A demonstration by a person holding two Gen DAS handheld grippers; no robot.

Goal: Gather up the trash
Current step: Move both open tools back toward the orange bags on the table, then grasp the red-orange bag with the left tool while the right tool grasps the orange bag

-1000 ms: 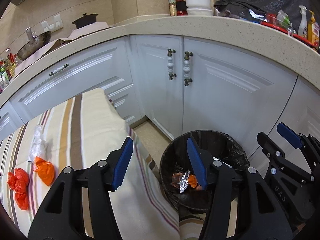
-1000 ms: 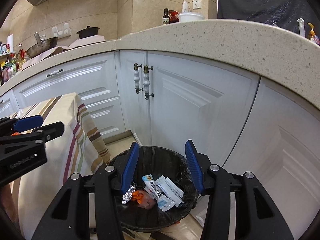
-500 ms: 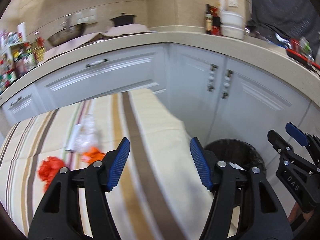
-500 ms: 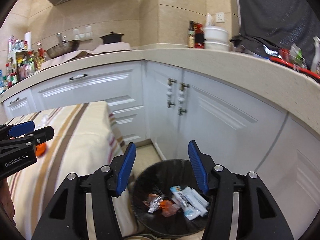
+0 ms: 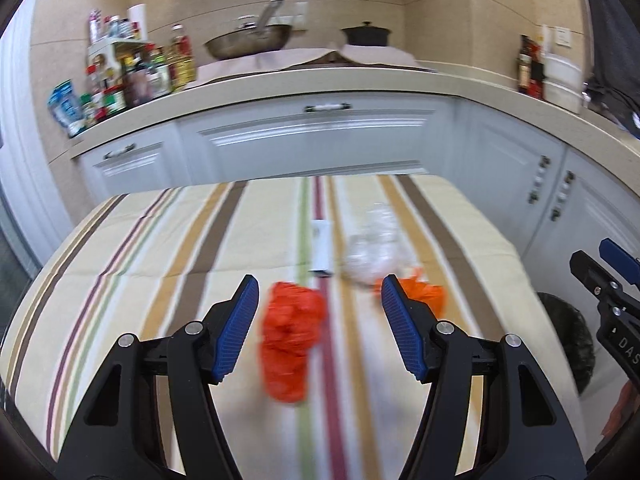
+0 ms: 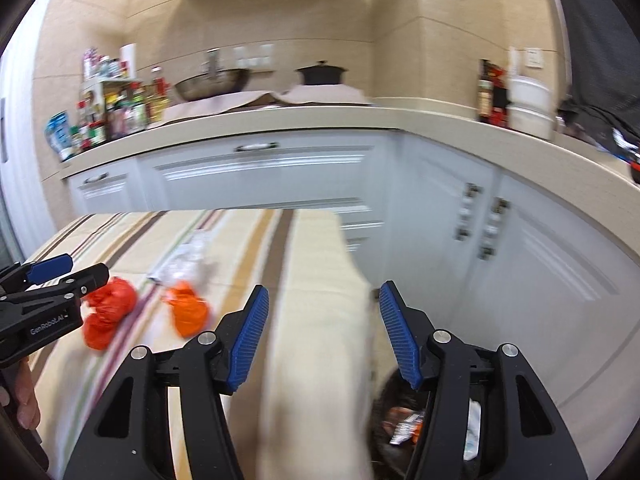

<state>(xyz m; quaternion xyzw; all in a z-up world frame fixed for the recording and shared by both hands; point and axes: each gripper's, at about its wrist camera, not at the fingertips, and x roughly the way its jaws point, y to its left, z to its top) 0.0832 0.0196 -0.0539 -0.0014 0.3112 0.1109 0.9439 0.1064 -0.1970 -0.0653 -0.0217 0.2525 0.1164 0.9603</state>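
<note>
My left gripper [image 5: 318,312] is open and empty above the striped tablecloth [image 5: 160,248], with a red crumpled bag [image 5: 290,336] lying between its fingers. An orange wrapper [image 5: 424,294] lies by the right finger, a clear plastic bag [image 5: 376,248] and a white packet [image 5: 322,246] beyond. My right gripper [image 6: 322,328] is open and empty over the table's right edge. In its view the red bag [image 6: 106,310], orange wrapper [image 6: 188,312] and clear bag [image 6: 188,258] lie to the left. The black trash bin [image 6: 400,424] with wrappers inside sits below.
White cabinets and a beige counter [image 5: 320,80] run behind the table, carrying spice bottles [image 5: 132,76], a wok [image 5: 248,40] and a black pot [image 5: 366,34]. The bin's rim [image 5: 568,332] shows at the table's right side on the floor.
Both grippers have swung left from above the trash bin to the table. The left one now hovers over the red bag. Both stay open.
</note>
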